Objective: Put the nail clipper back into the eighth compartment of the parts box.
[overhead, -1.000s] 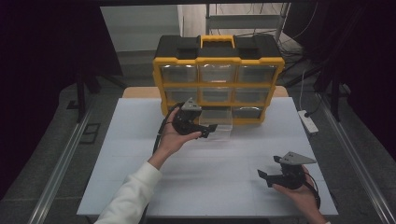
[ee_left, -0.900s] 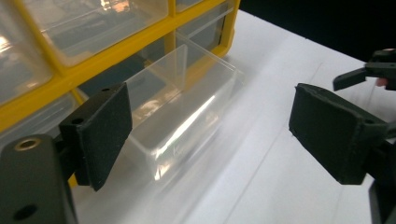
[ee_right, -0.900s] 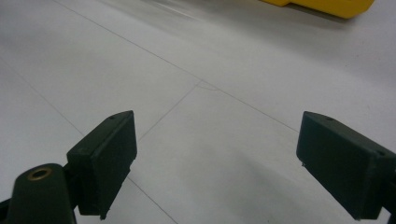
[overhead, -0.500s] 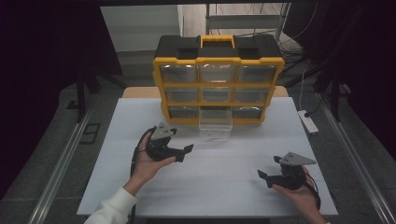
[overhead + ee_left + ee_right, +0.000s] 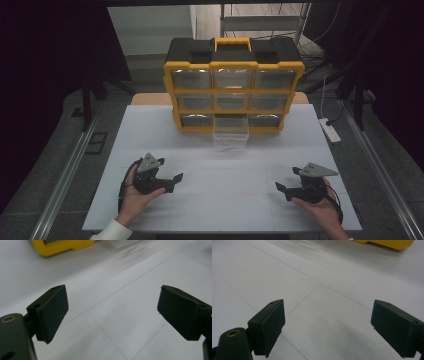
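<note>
Pulled back toward the near left part of the white table (image 5: pixel 225 200) since a second ago: left gripper (image 5: pixel 172 180), then up at the pulled-out clear drawer (image 5: pixel 230 136), now well apart from it. Held low over the bare tabletop in the person's left hand (image 5: pixel 136 192), jaws spread wide with nothing between them, pads (image 5: pixel 51 312) seen far apart in the left gripper view. Unmoved at the near right: right gripper (image 5: pixel 284 189), cupped in the right hand (image 5: pixel 320 210), jaws likewise wide and empty, pads (image 5: pixel 268 325) well separated above the white surface (image 5: pixel 317 290). Farther back, at mid-table, drawer left sticking out from the middle of the bottom row, its contents too faint to tell. Behind it, upright at the far edge, yellow organizer (image 5: pixel 233 90) with black top and yellow handle. Off to the far right, white power strip (image 5: pixel 329 129) beside the table.
</note>
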The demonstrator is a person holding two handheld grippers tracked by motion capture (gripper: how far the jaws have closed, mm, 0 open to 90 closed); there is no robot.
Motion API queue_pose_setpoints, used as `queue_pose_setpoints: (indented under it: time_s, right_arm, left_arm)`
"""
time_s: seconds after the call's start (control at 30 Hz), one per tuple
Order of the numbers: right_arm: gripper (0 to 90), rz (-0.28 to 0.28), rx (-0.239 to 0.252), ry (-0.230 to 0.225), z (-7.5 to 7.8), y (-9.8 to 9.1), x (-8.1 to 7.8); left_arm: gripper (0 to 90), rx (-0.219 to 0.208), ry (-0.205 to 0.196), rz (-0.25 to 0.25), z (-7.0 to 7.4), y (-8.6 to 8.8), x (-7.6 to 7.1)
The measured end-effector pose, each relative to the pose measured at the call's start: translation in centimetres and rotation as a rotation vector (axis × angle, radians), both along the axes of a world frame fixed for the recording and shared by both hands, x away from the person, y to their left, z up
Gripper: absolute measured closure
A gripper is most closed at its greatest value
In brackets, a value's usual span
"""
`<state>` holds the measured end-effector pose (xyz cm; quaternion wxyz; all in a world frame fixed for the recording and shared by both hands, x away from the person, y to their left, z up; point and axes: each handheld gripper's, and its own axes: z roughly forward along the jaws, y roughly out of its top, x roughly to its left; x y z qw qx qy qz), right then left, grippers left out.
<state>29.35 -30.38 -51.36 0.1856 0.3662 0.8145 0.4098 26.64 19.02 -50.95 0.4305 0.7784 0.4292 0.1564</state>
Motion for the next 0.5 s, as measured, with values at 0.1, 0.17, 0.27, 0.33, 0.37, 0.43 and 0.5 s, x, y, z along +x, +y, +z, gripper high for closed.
queue_pose_setpoints:
  time_s: [0.1, 0.17, 0.27, 0.33, 0.37, 0.43, 0.5]
  right_arm:
    - [12.4, 0.002, 0.006, -0.004, 0.09, -0.01, 0.0]
    - [12.3, 0.003, 0.007, -0.005, 0.12, -0.04, -0.04]
    - [12.3, 0.007, 0.012, -0.006, 0.14, -0.05, -0.06]
    - [12.3, 0.009, 0.013, -0.006, 0.13, -0.05, -0.06]
    - [12.3, 0.008, 0.011, -0.005, 0.14, -0.06, -0.06]
    - [12.3, 0.007, 0.013, -0.005, 0.15, -0.09, -0.06]
    - [12.3, 0.009, 0.022, -0.004, 0.15, -0.14, -0.07]
  left_arm:
    - [10.2, 0.011, -0.007, 0.006, 0.06, 0.27, -0.28]
    - [10.1, 0.007, -0.011, 0.009, 0.15, 0.43, -0.33]
    - [9.9, 0.008, -0.008, 0.011, 0.0, 0.53, -0.25]
    - [9.9, 0.016, -0.006, 0.009, -0.16, 0.47, -0.22]
    - [9.9, 0.018, -0.001, 0.001, -0.25, 0.41, -0.22]
    - [9.8, 0.023, -0.003, 0.0, -0.29, 0.34, -0.24]
    - [9.8, 0.028, -0.006, -0.001, -0.27, 0.3, -0.23]
